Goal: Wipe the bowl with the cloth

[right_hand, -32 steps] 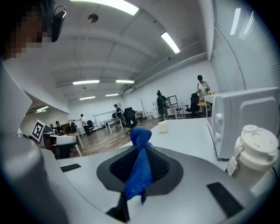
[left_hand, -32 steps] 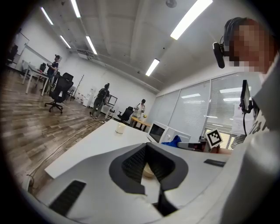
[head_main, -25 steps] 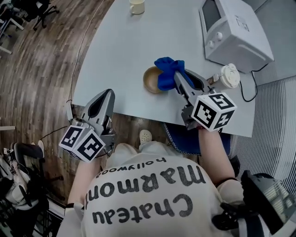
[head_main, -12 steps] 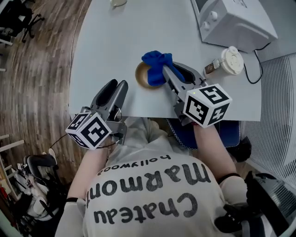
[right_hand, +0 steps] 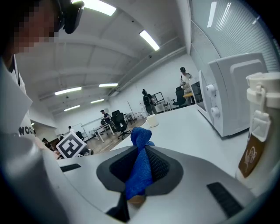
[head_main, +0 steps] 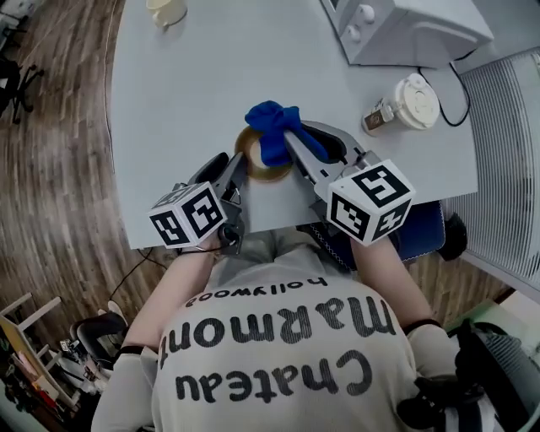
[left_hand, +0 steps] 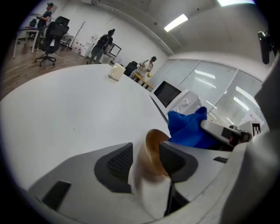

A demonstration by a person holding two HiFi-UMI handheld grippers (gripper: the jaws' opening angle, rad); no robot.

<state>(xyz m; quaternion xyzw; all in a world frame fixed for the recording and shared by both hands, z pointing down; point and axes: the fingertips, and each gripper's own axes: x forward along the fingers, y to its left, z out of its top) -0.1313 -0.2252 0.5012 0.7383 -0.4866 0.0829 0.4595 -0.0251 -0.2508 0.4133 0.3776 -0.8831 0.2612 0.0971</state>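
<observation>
Head view: tan bowl (head_main: 256,165) noted on pale bench (head_main: 194,93), close to front edge and partly covered on its right side by blue cloth (head_main: 272,126). Left tongs (head_main: 233,169) positioned at bowl's near-left rim; right tongs (head_main: 295,143) extended over bowl's right side, with cloth bunched at the tips. Left gripper view: left tongs (left_hand: 146,153) recorded with jaws apart, rim of bowl (left_hand: 155,146) standing between the pads, close against the right-hand pad with a pale gap on the other side; rim blurred, so firm grip not confirmed. Cloth (left_hand: 188,129) seen just beyond bowl in that view. Right gripper view: right tongs (right_hand: 142,168) clamped on cloth (right_hand: 141,144), one fold rising above the pads, the tail hanging below them. Elsewhere on bench: white appliance (head_main: 405,29) at far right corner, lidded cup (head_main: 413,101) just in front of it, cream mug (head_main: 167,10) at far left, all well apart from bowl.
</observation>
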